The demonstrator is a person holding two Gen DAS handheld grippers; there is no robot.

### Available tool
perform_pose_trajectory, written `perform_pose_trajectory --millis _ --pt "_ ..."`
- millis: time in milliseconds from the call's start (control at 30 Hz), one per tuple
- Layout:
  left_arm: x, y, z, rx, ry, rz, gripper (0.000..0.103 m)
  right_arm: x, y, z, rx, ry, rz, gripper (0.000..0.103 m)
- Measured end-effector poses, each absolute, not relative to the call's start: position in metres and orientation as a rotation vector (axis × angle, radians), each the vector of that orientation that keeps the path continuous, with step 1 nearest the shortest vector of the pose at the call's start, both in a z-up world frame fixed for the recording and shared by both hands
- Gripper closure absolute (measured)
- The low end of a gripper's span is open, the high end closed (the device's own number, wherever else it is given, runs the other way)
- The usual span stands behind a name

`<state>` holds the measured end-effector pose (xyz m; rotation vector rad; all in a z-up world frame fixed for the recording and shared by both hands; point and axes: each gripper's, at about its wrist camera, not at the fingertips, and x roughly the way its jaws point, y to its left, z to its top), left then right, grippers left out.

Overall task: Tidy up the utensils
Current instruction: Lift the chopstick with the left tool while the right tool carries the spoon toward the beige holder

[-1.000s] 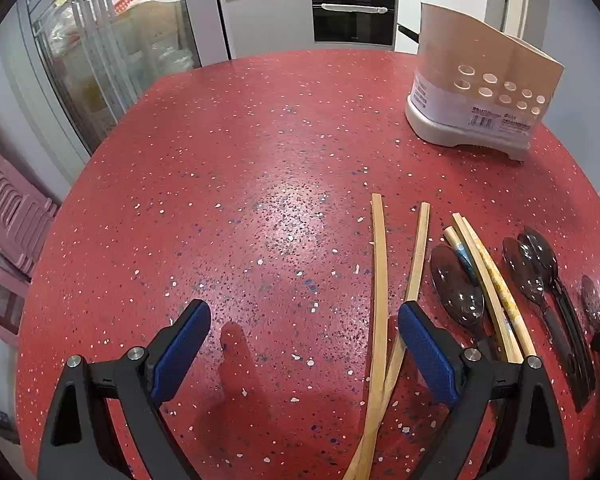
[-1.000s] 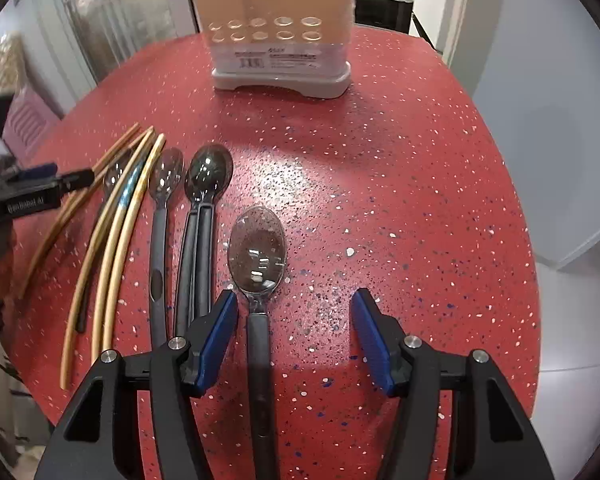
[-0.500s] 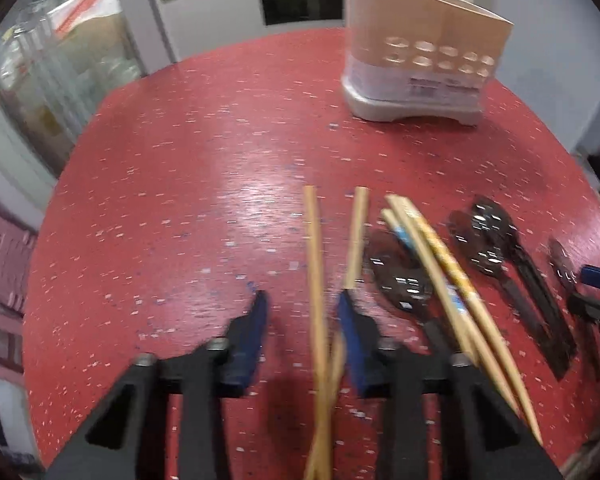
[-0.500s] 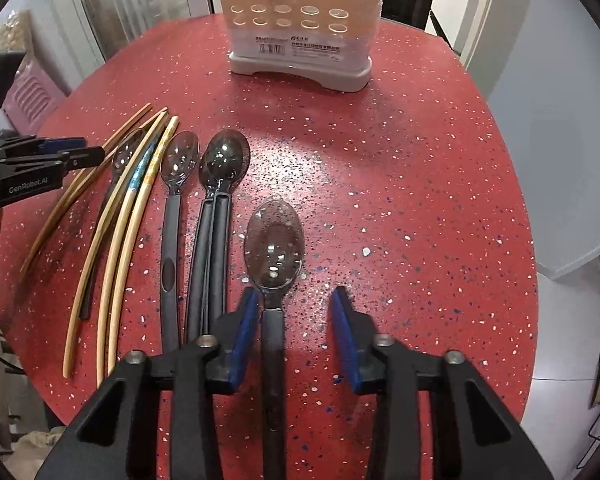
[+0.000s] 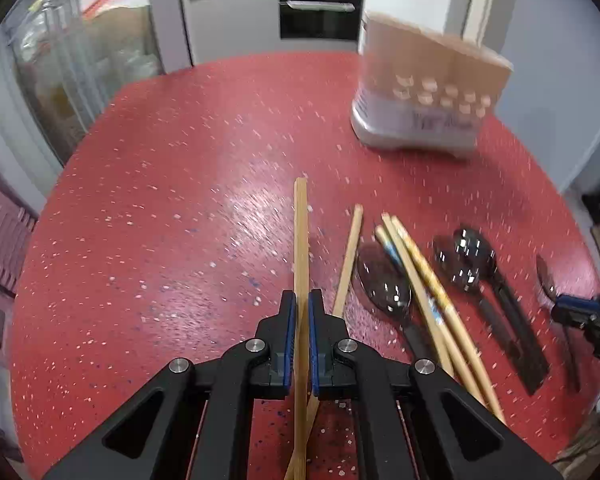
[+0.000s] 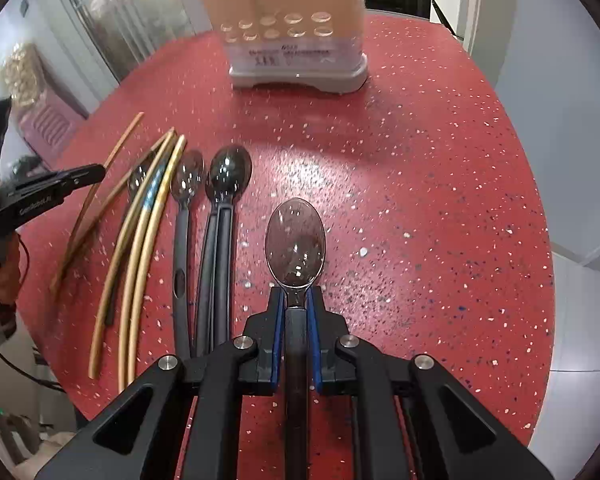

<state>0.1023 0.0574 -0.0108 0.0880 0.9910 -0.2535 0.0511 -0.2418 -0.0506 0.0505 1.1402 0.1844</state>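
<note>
My left gripper point(image 5: 301, 300) is shut on a wooden chopstick point(image 5: 301, 236) that points forward over the red speckled table point(image 5: 180, 208). A second wooden chopstick point(image 5: 350, 256) lies just to its right. My right gripper point(image 6: 297, 300) is shut on the neck of a dark clear spoon point(image 6: 295, 240), bowl forward. More chopsticks point(image 6: 144, 240) and dark spoons point(image 6: 220, 200) lie in a row to its left. The beige and white utensil holder point(image 6: 296, 40) stands at the far side, also in the left wrist view point(image 5: 424, 108).
The other gripper point(image 6: 40, 196) shows at the left edge of the right wrist view. The table's edge curves close on the right point(image 6: 540, 280). Kitchen cabinets and an oven point(image 5: 320, 12) stand beyond the table.
Both grippers went from wide open to shut. The left closed on the wooden chopstick, the right on the spoon's neck. Both views have shifted slightly and the holder looks nearer.
</note>
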Motion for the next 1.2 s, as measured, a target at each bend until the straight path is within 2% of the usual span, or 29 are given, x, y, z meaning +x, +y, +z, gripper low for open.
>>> perform_pose_trajectory --millis 433,700,1133,1200 --pt "0.088 0.059 0.03 -0.011 0.861 -0.264 0.071 0.048 -0.25 -0.019 0.105 1.052 0.211 0.09" --pt "0.103 0.064 0.014 -0.058 0.927 -0.23 0.071 0.048 -0.25 -0.024 0.122 1.052 0.212 0.09" --pt "0.092 0.071 0.066 -0.097 0.777 -0.226 0.072 0.054 -0.256 0.006 0.147 0.962 0.23 0.09" --pt "0.09 0.07 0.073 -0.1 0.762 -0.234 0.079 0.055 -0.256 0.01 0.147 0.949 0.232 0.09"
